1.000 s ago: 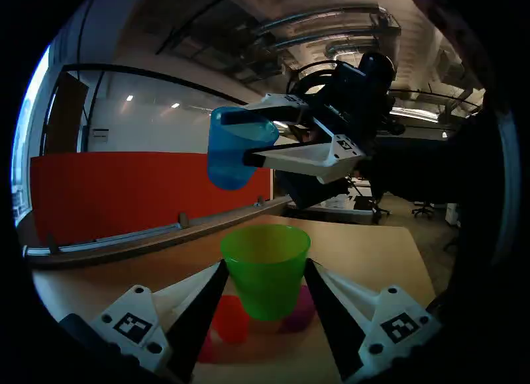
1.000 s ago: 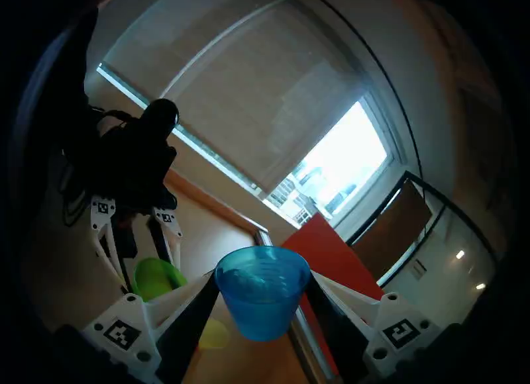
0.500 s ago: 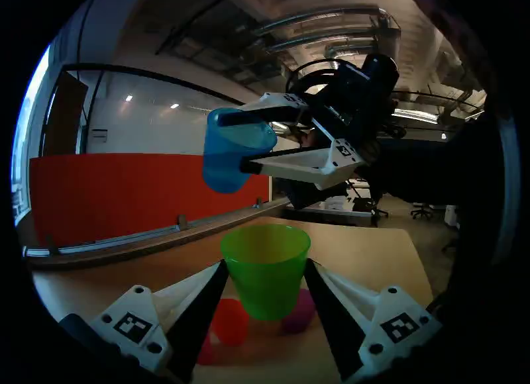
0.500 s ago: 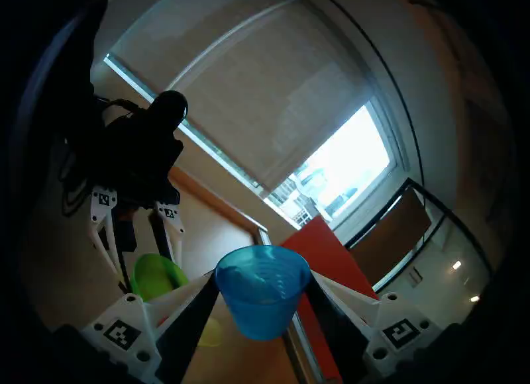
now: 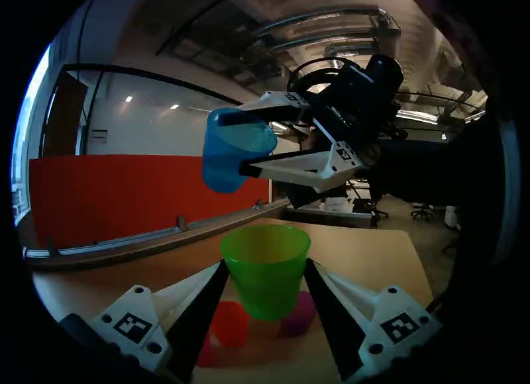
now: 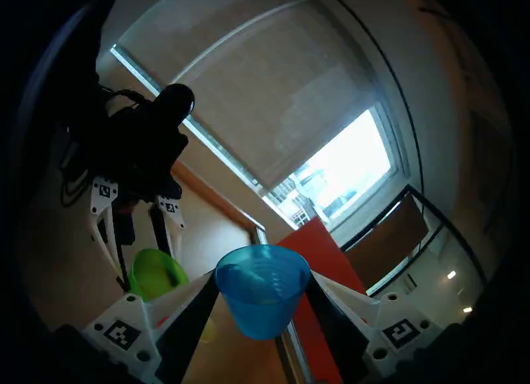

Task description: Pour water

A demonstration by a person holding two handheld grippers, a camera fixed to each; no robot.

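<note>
Between the two fingers of the left gripper (image 5: 265, 266), a green cup (image 5: 266, 288) stood upright, seemingly lifted clear of the table (image 5: 371, 251), with the fingers closed in against its sides from both flanks. Above that claw and a little to its left hung the right gripper (image 5: 233, 143), its own fingers pressed on either side of a blue cup (image 5: 228, 159), which leaned only slightly, mouth mostly upward. In the right gripper view the blue cup sat squarely between the fingertips, and the green cup showed below and to the left of it, its open mouth turned toward it. No stream ran between the cups. Whether water lay in either could not be told: the blue one's inside looked darker low down, nothing firmer. Beneath the left claw, on the table, rested a red cup (image 5: 230, 323) and a purple cup (image 5: 299, 311). By my reading, both cups were picked up and raised, and roughly lined up, while the pour itself looked not yet begun. What remained was to bring the blue rim over the green mouth and tip it well past its slight lean
</note>
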